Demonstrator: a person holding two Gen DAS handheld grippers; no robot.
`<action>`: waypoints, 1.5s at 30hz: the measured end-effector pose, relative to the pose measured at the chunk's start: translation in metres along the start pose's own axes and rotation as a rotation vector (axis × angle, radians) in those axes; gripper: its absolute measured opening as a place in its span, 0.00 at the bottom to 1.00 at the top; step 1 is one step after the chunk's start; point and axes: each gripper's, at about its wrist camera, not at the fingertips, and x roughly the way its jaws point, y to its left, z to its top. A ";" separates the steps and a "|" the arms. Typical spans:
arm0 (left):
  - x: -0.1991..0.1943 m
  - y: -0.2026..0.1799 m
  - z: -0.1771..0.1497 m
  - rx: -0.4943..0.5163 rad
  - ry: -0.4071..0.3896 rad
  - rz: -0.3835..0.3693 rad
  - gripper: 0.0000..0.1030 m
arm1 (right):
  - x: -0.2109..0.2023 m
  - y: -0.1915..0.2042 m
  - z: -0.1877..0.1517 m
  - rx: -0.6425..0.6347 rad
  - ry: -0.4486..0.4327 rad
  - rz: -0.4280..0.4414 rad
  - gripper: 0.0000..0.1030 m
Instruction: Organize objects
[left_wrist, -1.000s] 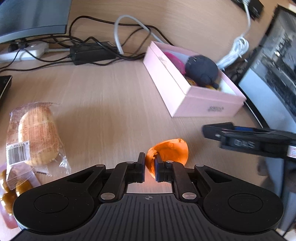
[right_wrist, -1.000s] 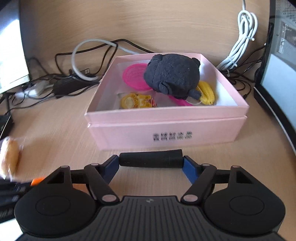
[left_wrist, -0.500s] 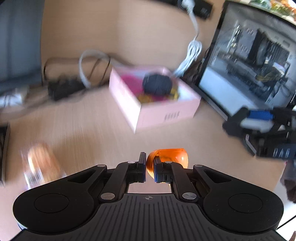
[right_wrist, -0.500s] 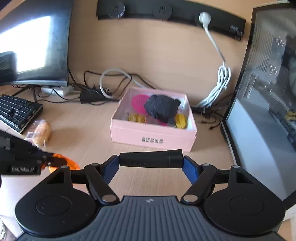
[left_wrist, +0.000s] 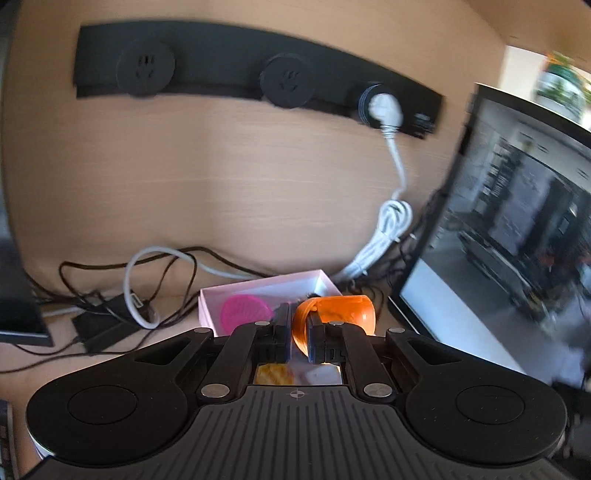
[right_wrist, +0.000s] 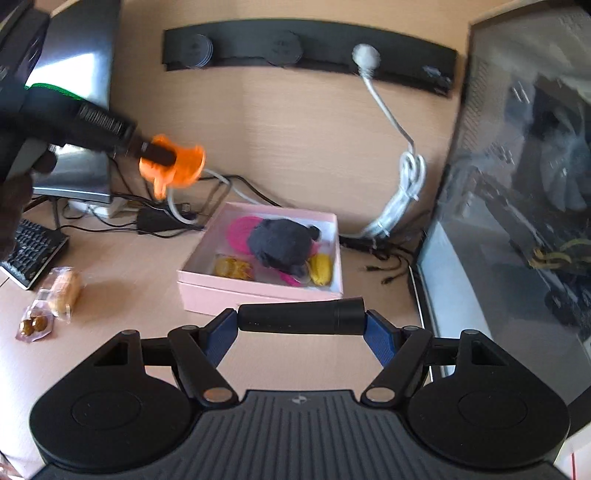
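Left wrist view: my left tongs are pinched narrow on the rim of an orange plastic shell, thin-walled, glossy and bowl-shaped, translucent where light passes through it. Below it sits the pink box, a shallow rectangular cardboard tray with a white lining, on the pale wood-grain bench. I can see 1 ribbed magenta disc inside it from here. Frame is motion-blurred.

Right wrist view: my right tongs are set wide and grip a matte black cylinder end to end between the 2 blue pads. The left tongs show at upper left, carrying the orange shell high in the air, up and to the left of the pink box, well clear of it. In the box I note a dark fuzzy plush toy, rounded and soft, lying over the magenta disc, a yellow ridged piece beside it, and a crinkled gold-foil packet.

On the bench at left lie 2 clear snack wrappers, well apart from the box. A coiled white cable hangs from the black socket strip.
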 end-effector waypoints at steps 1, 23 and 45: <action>0.010 0.002 0.002 -0.021 0.002 -0.009 0.09 | 0.002 -0.003 -0.001 0.004 0.005 0.000 0.72; 0.025 0.014 -0.123 -0.199 0.126 -0.022 0.17 | 0.042 -0.035 -0.034 -0.046 0.146 0.104 0.71; 0.002 0.002 -0.181 -0.163 0.273 0.016 0.17 | 0.125 -0.021 -0.062 0.119 0.182 -0.021 0.72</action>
